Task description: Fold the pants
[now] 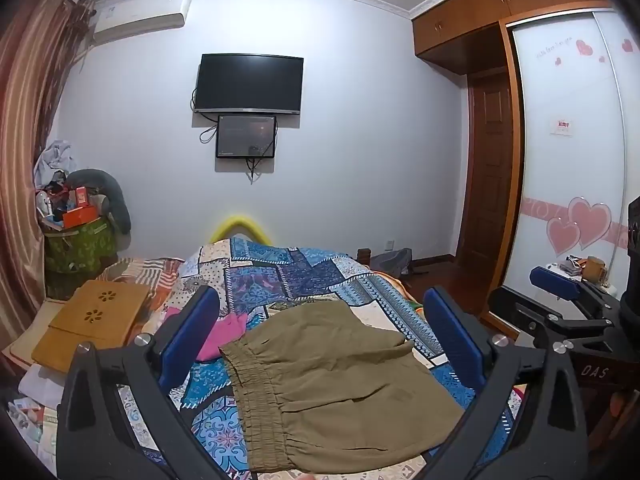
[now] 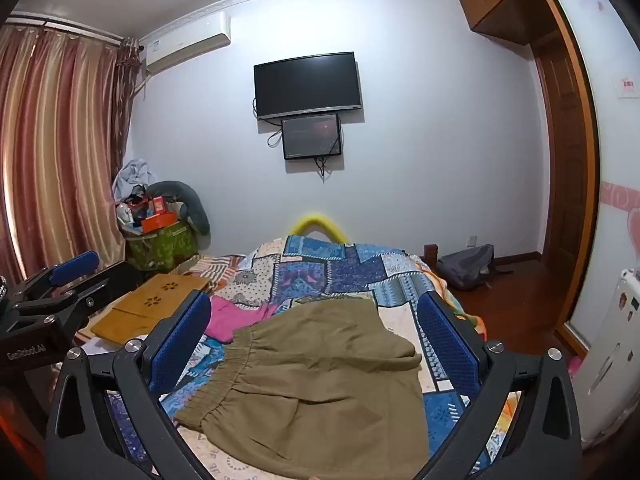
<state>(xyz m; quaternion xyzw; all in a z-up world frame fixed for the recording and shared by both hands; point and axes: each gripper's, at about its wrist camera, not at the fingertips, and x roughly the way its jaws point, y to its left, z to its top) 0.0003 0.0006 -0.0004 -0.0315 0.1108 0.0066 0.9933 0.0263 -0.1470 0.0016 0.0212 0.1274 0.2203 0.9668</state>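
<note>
Olive cotton pants (image 1: 332, 380) spread flat on patchwork quilt (image 1: 280, 276) for folding; left gripper (image 1: 324, 336) and right gripper (image 2: 316, 336) poised above near edge, jaws apart, empty.

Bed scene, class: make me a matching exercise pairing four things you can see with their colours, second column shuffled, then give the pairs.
Things:
1. pants
2. garment beside the waistband
3. tongs pads
4. lap desk

Colours:
A. blue
B. pale wood
C. olive
D. pink

Pairs: 1-C, 2-D, 3-A, 4-B
</note>
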